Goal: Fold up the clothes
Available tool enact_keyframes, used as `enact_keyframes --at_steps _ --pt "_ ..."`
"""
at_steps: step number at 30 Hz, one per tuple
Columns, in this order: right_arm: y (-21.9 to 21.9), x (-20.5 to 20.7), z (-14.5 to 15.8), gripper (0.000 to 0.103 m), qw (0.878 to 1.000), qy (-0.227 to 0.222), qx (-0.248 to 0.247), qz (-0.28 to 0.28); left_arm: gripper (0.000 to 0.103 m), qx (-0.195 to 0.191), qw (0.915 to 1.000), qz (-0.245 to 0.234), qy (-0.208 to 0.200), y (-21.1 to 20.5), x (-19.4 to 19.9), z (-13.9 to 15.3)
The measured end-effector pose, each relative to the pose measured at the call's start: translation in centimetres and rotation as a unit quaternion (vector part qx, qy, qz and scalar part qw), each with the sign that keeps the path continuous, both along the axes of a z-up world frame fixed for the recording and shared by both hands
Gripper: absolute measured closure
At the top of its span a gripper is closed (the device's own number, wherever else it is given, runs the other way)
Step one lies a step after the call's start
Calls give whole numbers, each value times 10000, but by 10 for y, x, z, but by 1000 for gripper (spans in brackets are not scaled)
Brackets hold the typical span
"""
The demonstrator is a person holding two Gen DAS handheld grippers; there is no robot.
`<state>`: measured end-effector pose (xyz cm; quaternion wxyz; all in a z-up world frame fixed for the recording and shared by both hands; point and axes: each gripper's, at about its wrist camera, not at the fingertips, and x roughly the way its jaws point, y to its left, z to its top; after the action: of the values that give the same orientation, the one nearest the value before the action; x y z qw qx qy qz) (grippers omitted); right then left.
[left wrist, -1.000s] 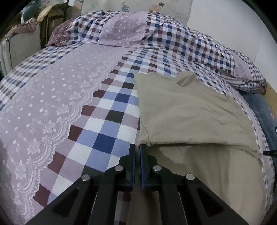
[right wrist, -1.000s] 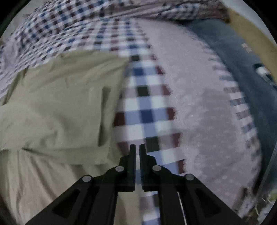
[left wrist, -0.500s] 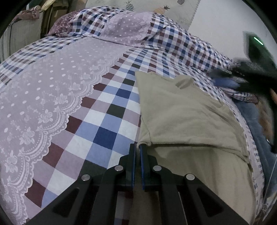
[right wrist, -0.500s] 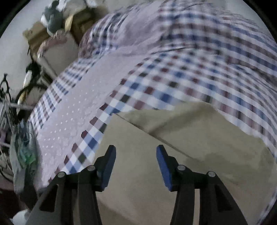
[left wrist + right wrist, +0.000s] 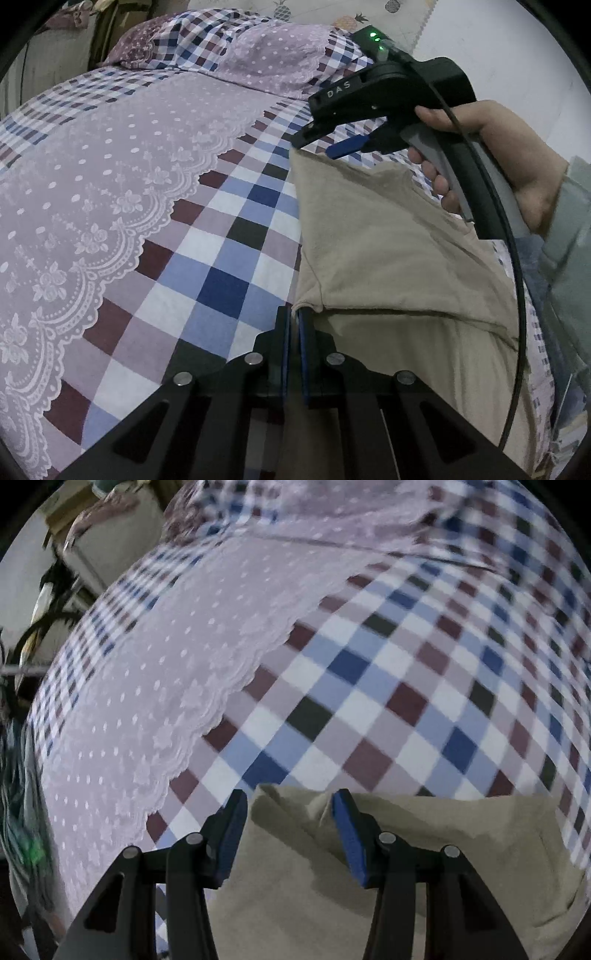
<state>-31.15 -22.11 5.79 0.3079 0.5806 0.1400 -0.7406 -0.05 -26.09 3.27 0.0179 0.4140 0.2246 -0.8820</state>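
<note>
A beige garment [image 5: 388, 251] lies partly folded on the checked bedspread [image 5: 221, 258], right of centre. My left gripper [image 5: 294, 314] is shut on the garment's near left corner, with the cloth pinched between its blue pads. My right gripper [image 5: 325, 146], held by a hand [image 5: 491, 155], hovers open at the garment's far left corner. In the right wrist view the same beige garment [image 5: 332, 878] fills the bottom, and my right gripper [image 5: 290, 805] stands open with that corner between its fingers, not pinched.
The bedspread has a lilac lace-edged panel [image 5: 92, 184] on the left. Checked pillows [image 5: 258, 48] lie at the head of the bed. A sleeve [image 5: 569, 258] crosses the right edge. Cluttered furniture [image 5: 74, 554] stands beyond the bed's left side.
My right gripper has opened and swung over to the garment's far left corner, now appearing in the left wrist view. The left gripper has kept its hold on the near corner.
</note>
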Motion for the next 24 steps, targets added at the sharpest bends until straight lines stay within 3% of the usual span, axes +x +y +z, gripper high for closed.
enact_keyframes --at_steps 6,8,12,16,18,19,20,24 --pt "1 2 -2 51 10000 -41 57 58 99 32 10000 -1 -11 -5 -1 -1" --pt "3 9 3 65 9998 71 106 119 99 38 10000 2 -9 -6 -1 -1" --pt "12 18 13 66 9997 132 -54 196 99 20 10000 7 -13 -7 -4 -1" --pt "19 15 4 67 9995 -18 189 235 99 9 10000 16 -16 -7 -4 -2" --pt "22 17 5 79 9994 32 213 262 99 14 10000 32 -25 -8 -6 -3" --pt "24 19 7 93 9993 99 232 286 99 12 10000 39 -28 -8 -7 -3" --pt "25 21 10 98 9991 165 250 310 99 3 10000 49 -30 -9 -8 -3" --pt "44 29 41 99 9989 400 37 230 99 -125 9999 61 -12 -2 -12 2"
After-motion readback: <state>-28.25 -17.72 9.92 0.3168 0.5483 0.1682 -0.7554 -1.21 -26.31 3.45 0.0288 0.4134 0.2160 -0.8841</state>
